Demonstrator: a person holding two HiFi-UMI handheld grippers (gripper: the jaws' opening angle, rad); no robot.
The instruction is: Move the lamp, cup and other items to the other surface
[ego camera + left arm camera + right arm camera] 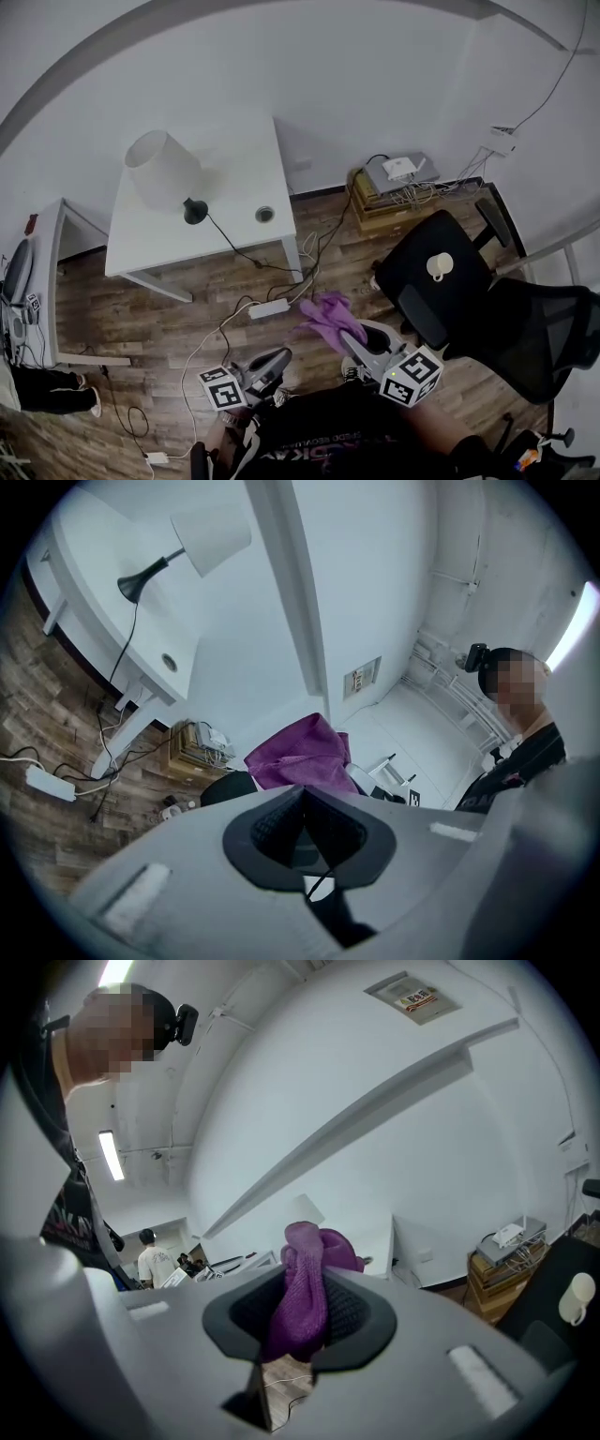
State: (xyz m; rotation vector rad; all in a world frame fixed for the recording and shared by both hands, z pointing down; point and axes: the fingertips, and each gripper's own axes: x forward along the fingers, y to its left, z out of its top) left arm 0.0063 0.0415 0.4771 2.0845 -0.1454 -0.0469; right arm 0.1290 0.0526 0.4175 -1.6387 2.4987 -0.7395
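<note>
Two claws up: right claw (300, 1299) is gripping the purple cloth (314, 1249), left claw (302, 823) is sitting closed, empty. Lamp (165, 169) is standing on the white surface (246, 169); its cord (234, 249), probably plugged in, risks snagging.

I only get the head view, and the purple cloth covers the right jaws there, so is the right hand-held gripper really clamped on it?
Observer: Yes. In its own view the right hand-held gripper is shut on the purple cloth, pads pressing both sides.
Operator: And the left one?
Observer: The left hand-held gripper is shut, pads together, nothing between them.
Operator: Anyone around?
Observer: A person in a white shirt stands in the far background.
</note>
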